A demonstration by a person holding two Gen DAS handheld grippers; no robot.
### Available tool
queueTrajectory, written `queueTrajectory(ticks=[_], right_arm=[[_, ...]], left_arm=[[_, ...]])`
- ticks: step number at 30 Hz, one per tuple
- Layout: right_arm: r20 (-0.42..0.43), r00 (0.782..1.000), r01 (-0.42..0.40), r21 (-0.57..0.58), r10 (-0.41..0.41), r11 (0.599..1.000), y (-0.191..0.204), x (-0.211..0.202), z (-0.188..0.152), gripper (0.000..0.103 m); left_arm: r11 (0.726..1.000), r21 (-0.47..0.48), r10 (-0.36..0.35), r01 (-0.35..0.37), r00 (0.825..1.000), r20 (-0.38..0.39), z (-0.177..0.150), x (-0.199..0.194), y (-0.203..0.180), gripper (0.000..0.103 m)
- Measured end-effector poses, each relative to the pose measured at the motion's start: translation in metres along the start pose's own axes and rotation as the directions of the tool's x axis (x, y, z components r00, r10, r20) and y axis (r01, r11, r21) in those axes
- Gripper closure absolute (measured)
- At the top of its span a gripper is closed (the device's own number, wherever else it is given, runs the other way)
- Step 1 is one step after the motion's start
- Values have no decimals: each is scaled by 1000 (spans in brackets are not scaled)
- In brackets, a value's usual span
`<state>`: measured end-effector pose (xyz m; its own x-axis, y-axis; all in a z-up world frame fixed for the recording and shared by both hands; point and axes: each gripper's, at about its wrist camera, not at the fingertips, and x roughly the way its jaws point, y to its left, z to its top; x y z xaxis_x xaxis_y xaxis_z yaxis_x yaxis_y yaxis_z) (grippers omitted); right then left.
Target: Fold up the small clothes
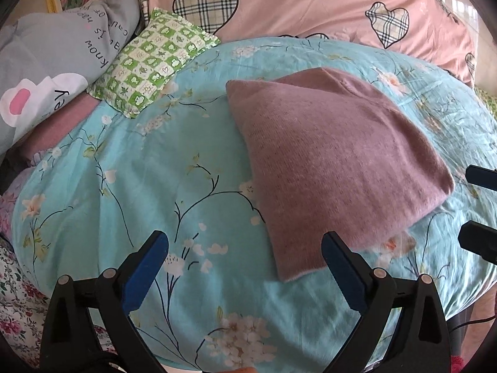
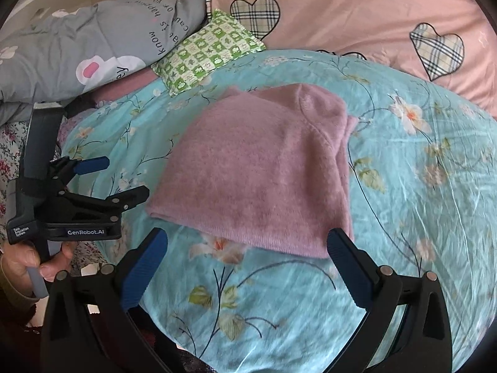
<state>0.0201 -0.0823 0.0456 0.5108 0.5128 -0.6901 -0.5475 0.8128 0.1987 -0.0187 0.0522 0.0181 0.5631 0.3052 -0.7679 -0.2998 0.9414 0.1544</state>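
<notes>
With both the left gripper [image 1: 245, 267] and right gripper [image 2: 248, 264] wide open and empty, the folded mauve knit [image 1: 335, 161] could be dragged apart by a careless regrasp on the soft bed [image 1: 155, 161].

Folded fuzzy mauve knit garment [image 1: 335, 161], flat on bedspread [image 1: 161, 168]

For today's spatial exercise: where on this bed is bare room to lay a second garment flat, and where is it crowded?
Bare teal floral sheet lies between the folded pink sweater and the green checked pillow, and again in front of the sweater's near edge. The head of the bed is crowded: grey quilt, green pillow and pink heart-print quilt. The left gripper and right gripper are open.
</notes>
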Motion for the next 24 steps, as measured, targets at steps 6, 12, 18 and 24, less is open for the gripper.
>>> queueTrajectory(ticks=[6, 12, 18, 24], right_arm=[[-13, 1000, -23, 26, 23, 999, -10, 13, 20, 1], [-40, 999, -26, 50, 28, 998, -22, 27, 34, 1], [-57, 998, -19, 61, 23, 998, -29, 36, 38, 1], [-57, 998, -25, 63, 29, 998, -31, 38, 39, 1]], left_arm=[[1000, -12, -17, 17, 1000, 9, 13, 4, 3, 4], [999, -22, -47, 48, 999, 18, 23, 9, 7, 4], [998, -41, -50, 51, 999, 14, 27, 13, 8, 3], [997, -42, -59, 60, 998, 16, 28, 16, 5, 3]])
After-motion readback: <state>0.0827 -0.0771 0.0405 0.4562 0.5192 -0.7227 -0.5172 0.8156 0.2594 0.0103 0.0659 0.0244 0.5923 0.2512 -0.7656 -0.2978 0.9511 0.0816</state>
